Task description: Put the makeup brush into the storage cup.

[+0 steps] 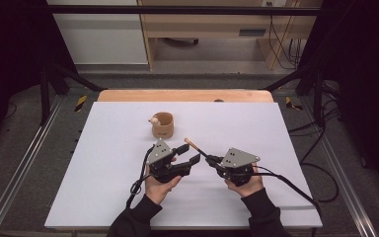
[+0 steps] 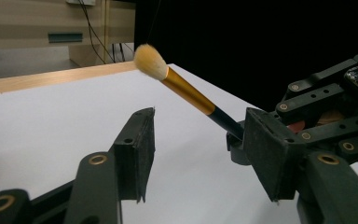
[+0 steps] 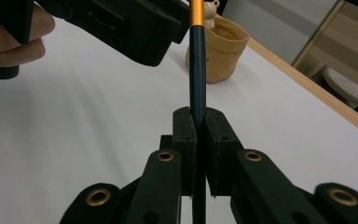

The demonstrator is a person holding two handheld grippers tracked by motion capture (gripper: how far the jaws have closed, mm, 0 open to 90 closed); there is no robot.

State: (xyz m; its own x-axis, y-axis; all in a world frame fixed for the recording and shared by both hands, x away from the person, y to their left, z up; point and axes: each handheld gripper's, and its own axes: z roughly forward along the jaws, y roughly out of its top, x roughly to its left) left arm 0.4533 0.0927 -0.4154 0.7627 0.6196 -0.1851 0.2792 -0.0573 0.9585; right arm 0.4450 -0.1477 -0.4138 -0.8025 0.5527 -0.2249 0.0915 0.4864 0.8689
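My right gripper point(image 3: 197, 130) is shut on the dark handle of a makeup brush point(image 3: 197, 70), which has a gold ferrule and a pale tuft point(image 2: 150, 61). In the high view the brush point(image 1: 196, 147) slants up and left from the right gripper point(image 1: 212, 160) towards the left gripper point(image 1: 191, 153). In its own view the left gripper point(image 2: 200, 137) is open, and its pads point(image 2: 145, 140) stand either side of the handle without pressing on it. A tan cup point(image 1: 162, 124) with a small bear figure on its rim stands farther back on the white table point(image 1: 103, 148).
The cup point(image 3: 221, 46) is just beyond the brush in the right gripper view. A wooden strip point(image 1: 185, 95) borders the table's far edge. Metal rails point(image 1: 15, 177) run along both sides, and cables point(image 1: 321, 168) lie on the floor at right.
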